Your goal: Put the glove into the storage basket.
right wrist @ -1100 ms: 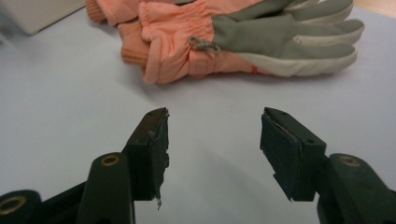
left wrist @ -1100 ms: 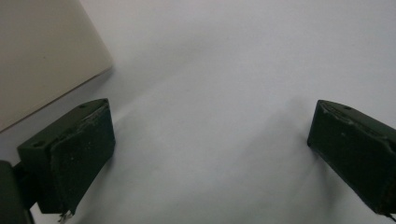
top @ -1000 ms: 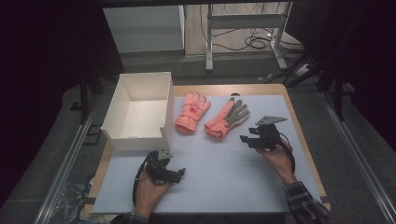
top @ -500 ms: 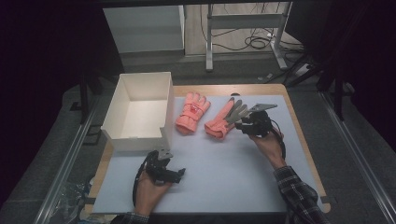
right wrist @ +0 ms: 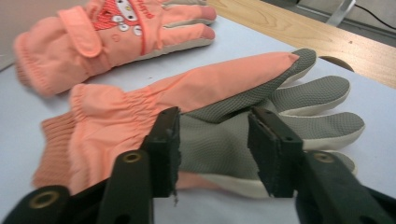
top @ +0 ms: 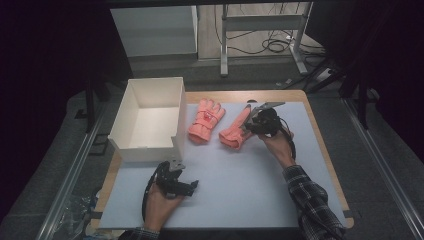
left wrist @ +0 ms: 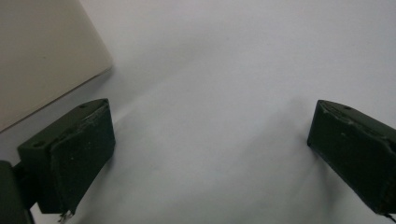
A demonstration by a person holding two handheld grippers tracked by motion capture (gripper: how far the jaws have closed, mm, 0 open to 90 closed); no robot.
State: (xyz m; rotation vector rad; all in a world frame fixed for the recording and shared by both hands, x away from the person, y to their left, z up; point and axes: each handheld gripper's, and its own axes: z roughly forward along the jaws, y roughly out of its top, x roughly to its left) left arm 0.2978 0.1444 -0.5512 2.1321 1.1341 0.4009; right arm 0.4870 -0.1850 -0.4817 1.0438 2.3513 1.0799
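Note:
Two pink gloves lie at the back of the white mat [top: 240, 185]. One glove [top: 205, 120] [right wrist: 102, 42] lies back up, with a strap and a printed patch. The other glove [top: 232, 134] [right wrist: 126, 116] lies grey palm up, fingers pointing away from the cuff. My right gripper [top: 247, 127] [right wrist: 215, 149] is open, its jaws straddling the grey palm just past the thumb, and the fabric between them lies flat. My left gripper [top: 187, 186] [left wrist: 210, 154] rests on the mat at the front left, wide open with only bare mat between its jaws.
An open white box [top: 150, 117] [left wrist: 42, 56] stands at the left, just behind my left gripper. The wooden table edge [top: 320, 140] borders the mat on the right. Table legs and cables sit on the floor beyond.
My right gripper has moved left and away from the person, from the mat's right side onto the palm-up glove. The left gripper has stayed put.

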